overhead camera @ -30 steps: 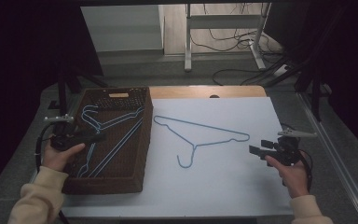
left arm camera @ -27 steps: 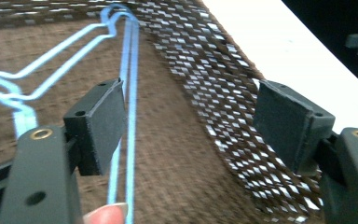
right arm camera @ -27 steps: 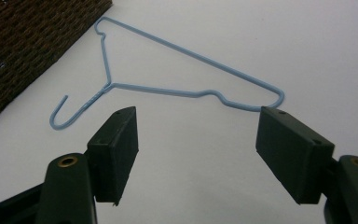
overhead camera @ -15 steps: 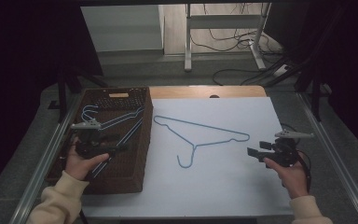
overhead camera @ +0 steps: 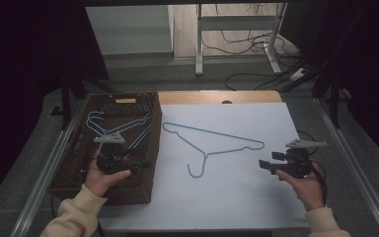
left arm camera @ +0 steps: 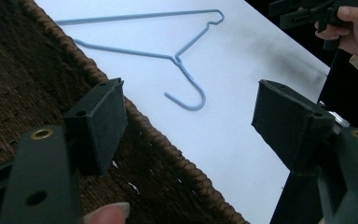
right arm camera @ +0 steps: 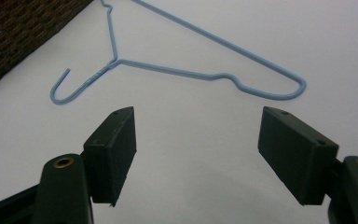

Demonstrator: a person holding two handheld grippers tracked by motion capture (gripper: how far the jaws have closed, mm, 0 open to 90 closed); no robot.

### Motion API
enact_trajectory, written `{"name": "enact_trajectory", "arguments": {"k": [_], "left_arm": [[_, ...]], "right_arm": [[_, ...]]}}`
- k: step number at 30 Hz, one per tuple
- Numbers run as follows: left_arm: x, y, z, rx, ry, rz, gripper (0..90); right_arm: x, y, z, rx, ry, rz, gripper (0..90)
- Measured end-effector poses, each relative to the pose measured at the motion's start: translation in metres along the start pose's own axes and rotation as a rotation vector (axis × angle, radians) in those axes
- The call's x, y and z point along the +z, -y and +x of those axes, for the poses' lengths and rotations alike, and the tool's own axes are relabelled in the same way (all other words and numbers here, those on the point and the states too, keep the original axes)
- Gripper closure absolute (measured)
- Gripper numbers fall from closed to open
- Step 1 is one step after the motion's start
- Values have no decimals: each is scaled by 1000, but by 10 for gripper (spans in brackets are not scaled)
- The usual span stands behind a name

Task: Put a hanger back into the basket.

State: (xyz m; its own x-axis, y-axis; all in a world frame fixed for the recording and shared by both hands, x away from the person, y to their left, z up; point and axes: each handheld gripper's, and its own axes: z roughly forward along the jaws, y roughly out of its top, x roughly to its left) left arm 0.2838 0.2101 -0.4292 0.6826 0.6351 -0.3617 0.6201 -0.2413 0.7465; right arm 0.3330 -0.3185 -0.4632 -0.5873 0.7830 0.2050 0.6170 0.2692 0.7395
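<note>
A light blue wire hanger (overhead camera: 212,145) lies flat on the white table sheet (overhead camera: 237,192), its hook toward the near edge; the left gripper view (left arm camera: 177,58) and the right gripper view (right arm camera: 177,70) both take it in. More blue hangers (overhead camera: 121,129) lie in the brown wicker basket (overhead camera: 128,190) at the left. My left gripper (overhead camera: 140,164) hovers over the basket's right side, open and holding nothing, its jaws pointing right across the rim (left arm camera: 186,175). My right gripper (overhead camera: 266,167) is open and holds nothing at the sheet's right, pointing left at the hanger.
Metal rails (overhead camera: 44,173) run along both table sides. A wooden strip (overhead camera: 217,97) edges the far end. Beyond stand a stand's legs (overhead camera: 200,39) and floor cables (overhead camera: 256,76). In the left gripper view the person's other hand (left arm camera: 349,23) holds its gripper at the top right.
My left gripper has moved right, from the basket's left edge to over its right side. The right gripper has stayed put.
</note>
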Motion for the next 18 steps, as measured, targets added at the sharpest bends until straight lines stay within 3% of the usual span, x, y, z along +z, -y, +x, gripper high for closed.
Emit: {"name": "enact_trajectory", "arguments": {"k": [15,18], "left_arm": [[3,0,-5,17,5,4,263],[3,0,-5,19,3,6,263]], "right_arm": [[8,-2,5,-21,-1,27,283],[15,-5,10,-44,-4,44,292]]}}
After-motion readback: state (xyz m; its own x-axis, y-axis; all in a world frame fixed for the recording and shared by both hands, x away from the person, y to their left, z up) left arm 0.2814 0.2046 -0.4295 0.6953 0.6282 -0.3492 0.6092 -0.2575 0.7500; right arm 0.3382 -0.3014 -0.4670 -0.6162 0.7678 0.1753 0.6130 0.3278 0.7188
